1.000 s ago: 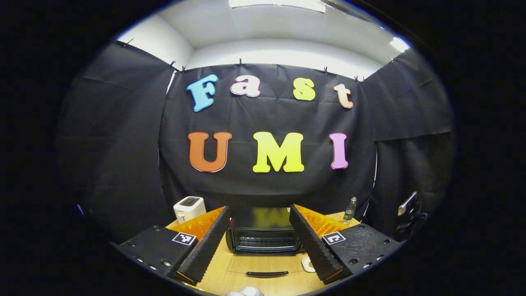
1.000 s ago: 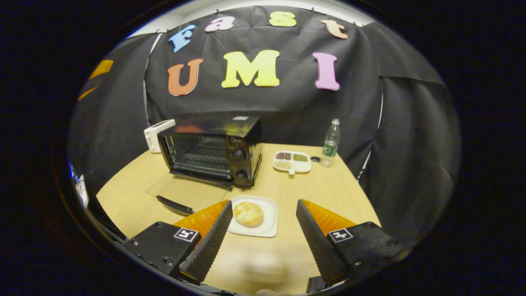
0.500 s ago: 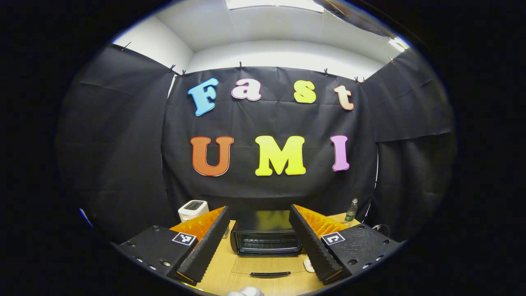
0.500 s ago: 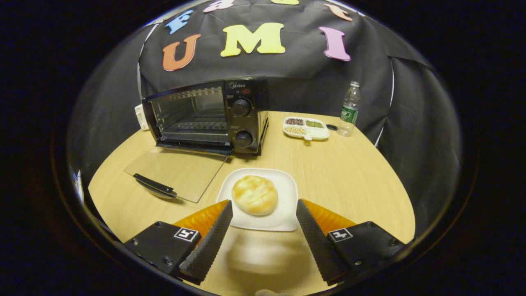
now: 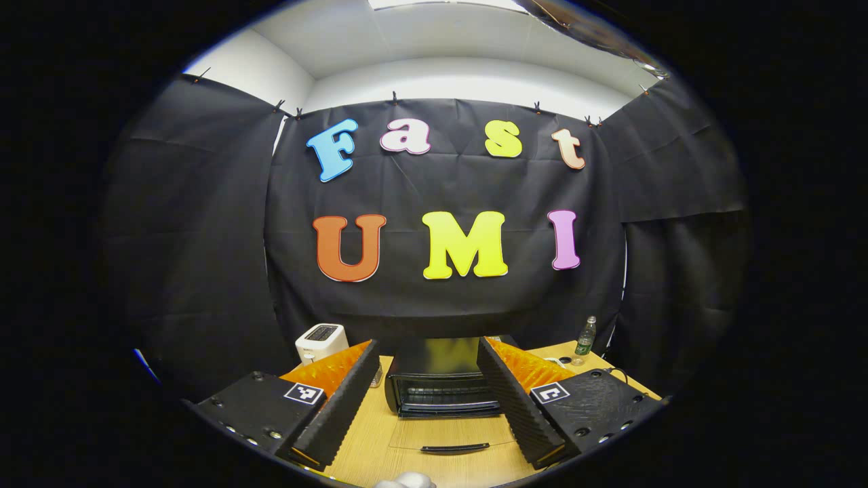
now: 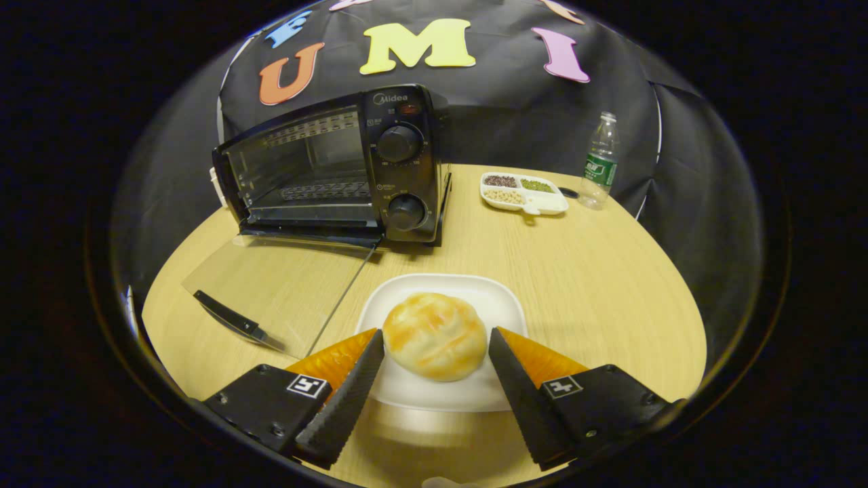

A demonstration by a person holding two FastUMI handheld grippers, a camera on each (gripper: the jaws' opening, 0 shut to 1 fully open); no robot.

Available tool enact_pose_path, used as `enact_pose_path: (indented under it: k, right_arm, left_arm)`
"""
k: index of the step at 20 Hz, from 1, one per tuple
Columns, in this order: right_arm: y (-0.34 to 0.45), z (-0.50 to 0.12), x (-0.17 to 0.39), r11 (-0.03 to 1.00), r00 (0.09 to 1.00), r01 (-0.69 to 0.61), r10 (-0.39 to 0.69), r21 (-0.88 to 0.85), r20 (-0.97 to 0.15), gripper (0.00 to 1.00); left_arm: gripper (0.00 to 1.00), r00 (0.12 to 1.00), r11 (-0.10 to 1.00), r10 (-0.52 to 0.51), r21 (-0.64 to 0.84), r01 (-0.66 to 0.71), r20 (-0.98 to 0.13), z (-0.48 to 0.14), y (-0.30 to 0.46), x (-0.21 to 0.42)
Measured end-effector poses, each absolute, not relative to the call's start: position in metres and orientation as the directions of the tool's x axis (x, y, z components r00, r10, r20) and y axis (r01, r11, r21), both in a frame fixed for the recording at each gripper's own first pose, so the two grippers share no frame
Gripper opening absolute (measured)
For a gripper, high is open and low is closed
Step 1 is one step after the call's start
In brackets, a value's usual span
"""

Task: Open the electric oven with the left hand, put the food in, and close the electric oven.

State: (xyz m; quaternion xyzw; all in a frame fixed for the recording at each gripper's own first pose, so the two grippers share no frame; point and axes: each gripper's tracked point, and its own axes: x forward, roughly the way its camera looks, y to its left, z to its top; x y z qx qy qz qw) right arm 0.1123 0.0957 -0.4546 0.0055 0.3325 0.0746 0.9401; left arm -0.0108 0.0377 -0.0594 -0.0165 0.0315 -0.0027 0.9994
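Two spread fingers (image 6: 352, 386) flanking bun (image 6: 435, 335), oven (image 6: 339, 173) door down

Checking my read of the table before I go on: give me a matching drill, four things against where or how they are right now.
1. bun
2. oven door
3. water bottle
4. right gripper

a. folded flat on the table
b. on the white plate
c. open, fingers either side of the bun
d. upright beside the divided dish

Pairs: 1-b, 2-a, 3-d, 4-c
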Motion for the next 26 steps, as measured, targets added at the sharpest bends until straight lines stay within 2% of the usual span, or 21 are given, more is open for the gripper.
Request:
enact_pose_path:
  k: [5, 10, 13, 15, 20, 26]
  right_arm:
    - [0.095, -0.46, 0.119, 0.99, 0.759, -0.131, 0.137, 0.056, -0.636, 0.99]
    - [0.095, -0.443, 0.117, 0.989, 0.751, -0.114, 0.149, 0.096, -0.644, 0.84]
    - [0.107, -0.419, 0.118, 0.98, 0.761, -0.128, 0.195, 0.152, -0.619, 0.84]
    - [0.126, -0.404, 0.118, 0.96, 0.758, -0.121, 0.254, 0.253, -0.6, 0.84]
    - [0.189, -0.374, 0.124, 0.83, 0.75, -0.091, 0.42, 0.55, -0.511, 0.84]
    - [0.248, -0.379, 0.142, 0.641, 0.734, 0.016, 0.514, 0.768, -0.444, 0.82]
  left_arm:
    - [0.95, 0.997, 1.0, -0.011, -0.021, 0.01, -0.075, -0.065, 0.041, -0.005]
    - [0.95, 0.996, 1.0, -0.008, -0.013, 0.007, -0.084, -0.068, 0.05, -0.003]
    - [0.95, 0.996, 1.0, -0.01, -0.012, 0.009, -0.086, -0.069, 0.055, -0.004]
    - [0.95, 0.996, 1.0, -0.015, -0.012, 0.014, -0.086, -0.068, 0.057, -0.003]
    - [0.95, 0.996, 1.0, -0.013, -0.008, 0.013, -0.092, -0.069, 0.068, -0.004]
    - [0.95, 0.994, 1.0, -0.01, 0.019, 0.012, -0.111, -0.077, 0.081, -0.007]
